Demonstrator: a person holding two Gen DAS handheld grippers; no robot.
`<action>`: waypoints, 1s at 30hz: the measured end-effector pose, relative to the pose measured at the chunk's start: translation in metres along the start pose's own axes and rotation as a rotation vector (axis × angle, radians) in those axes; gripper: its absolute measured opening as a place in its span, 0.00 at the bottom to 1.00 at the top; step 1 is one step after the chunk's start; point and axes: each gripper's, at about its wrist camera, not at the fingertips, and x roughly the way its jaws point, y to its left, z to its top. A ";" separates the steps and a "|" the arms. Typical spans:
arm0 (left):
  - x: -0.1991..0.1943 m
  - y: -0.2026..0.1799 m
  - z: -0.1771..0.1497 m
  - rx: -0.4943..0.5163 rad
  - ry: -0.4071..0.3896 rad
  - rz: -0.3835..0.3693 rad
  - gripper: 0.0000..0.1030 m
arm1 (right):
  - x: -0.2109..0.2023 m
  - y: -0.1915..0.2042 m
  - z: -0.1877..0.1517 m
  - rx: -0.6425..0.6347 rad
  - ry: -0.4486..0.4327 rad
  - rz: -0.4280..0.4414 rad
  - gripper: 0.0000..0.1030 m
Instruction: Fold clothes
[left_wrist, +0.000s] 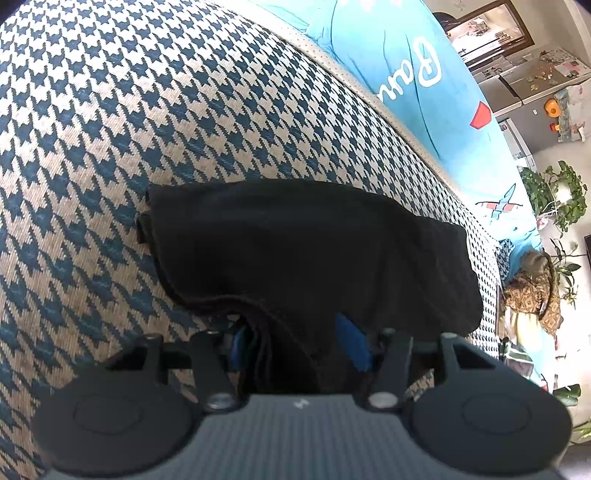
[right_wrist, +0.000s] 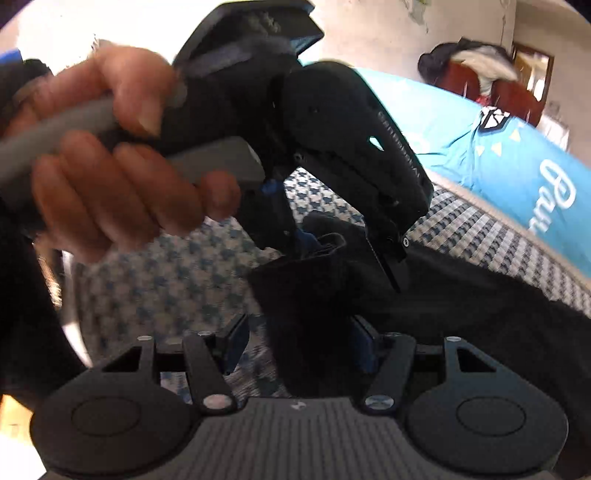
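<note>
A black garment (left_wrist: 295, 251) lies folded into a thick bundle on a blue-and-beige houndstooth cover (left_wrist: 147, 110). My left gripper (left_wrist: 295, 345) sits at its near edge, and the layered cloth fills the gap between the blue pads (left_wrist: 352, 343). In the right wrist view a person's hand (right_wrist: 110, 184) holds that left gripper (right_wrist: 343, 251) tilted down onto the bunched corner of the garment (right_wrist: 480, 314). My right gripper (right_wrist: 299, 345) straddles a raised fold of the same cloth. Its left pad (right_wrist: 236, 343) stands clear of the fabric, with the cover showing in the gap.
A turquoise sheet with white lettering (left_wrist: 406, 74) runs along the far side of the houndstooth cover (right_wrist: 166, 266). Beyond it are potted plants (left_wrist: 554, 192), a patterned cushion (left_wrist: 532, 295) and a cabinet with small items (left_wrist: 535, 81). The picture is blurred in the right wrist view.
</note>
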 end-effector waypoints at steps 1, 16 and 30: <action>0.000 0.000 0.000 0.000 0.001 0.000 0.49 | 0.002 0.000 0.000 0.001 -0.004 -0.011 0.33; 0.001 0.019 0.018 -0.082 -0.099 0.024 0.87 | -0.030 -0.037 0.011 0.180 -0.098 0.039 0.07; -0.015 -0.019 0.030 0.126 -0.281 0.168 0.10 | -0.021 -0.041 0.031 0.306 -0.115 0.160 0.07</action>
